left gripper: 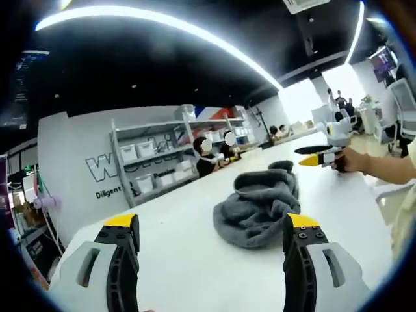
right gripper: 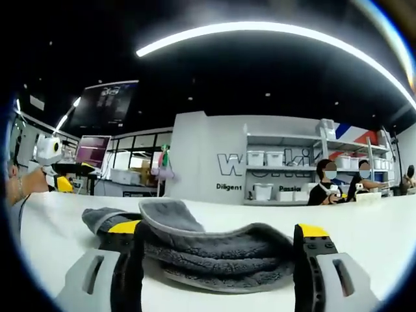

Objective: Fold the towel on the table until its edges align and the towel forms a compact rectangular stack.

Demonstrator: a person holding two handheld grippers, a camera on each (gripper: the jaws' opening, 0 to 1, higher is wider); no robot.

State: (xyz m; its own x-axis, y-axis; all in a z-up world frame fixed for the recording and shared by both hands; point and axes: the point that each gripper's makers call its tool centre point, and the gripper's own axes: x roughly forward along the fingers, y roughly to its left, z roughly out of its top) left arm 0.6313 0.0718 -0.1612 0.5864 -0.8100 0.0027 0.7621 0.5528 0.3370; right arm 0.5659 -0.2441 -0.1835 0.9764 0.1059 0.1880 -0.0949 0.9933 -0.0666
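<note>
**Left gripper view and right gripper view: grey towel lay crumpled on the white table, both grippers open and off it**

Left gripper view showed the left gripper [left gripper: 211, 234] with its two yellow-tipped jaws spread wide and nothing between them. The towel [left gripper: 260, 205] sat ahead of the jaws and a little toward the right one, bunched in a loose grey heap on the white table [left gripper: 175, 214]; the right jaw's tip overlapped the heap's near edge in the picture, but whether it touched the cloth could not be told. Beyond the towel, at the right of this view, the right gripper [left gripper: 312, 158] was held in a person's hand [left gripper: 354, 159] above the table and apart from the towel; its yellow tips pointed left and looked close together, though at that size their gap could not be judged.

Right gripper view showed its own jaws standing wide apart with the towel [right gripper: 208, 250] lying just beyond and between them, its folds rumpled and one flap curled upward, no part of it pinched. The left gripper [right gripper: 55, 169] appeared at the far left edge, well apart from the towel.

On the grey wall [right gripper: 214, 162] behind the shelving [right gripper: 279, 166], large white letters read "W" and further letters partly hidden by the shelves; smaller words beneath read "Diligent" and "Passi", the rest cut off. White bins stood on the shelves, and people sat at the far end of the table.
</note>
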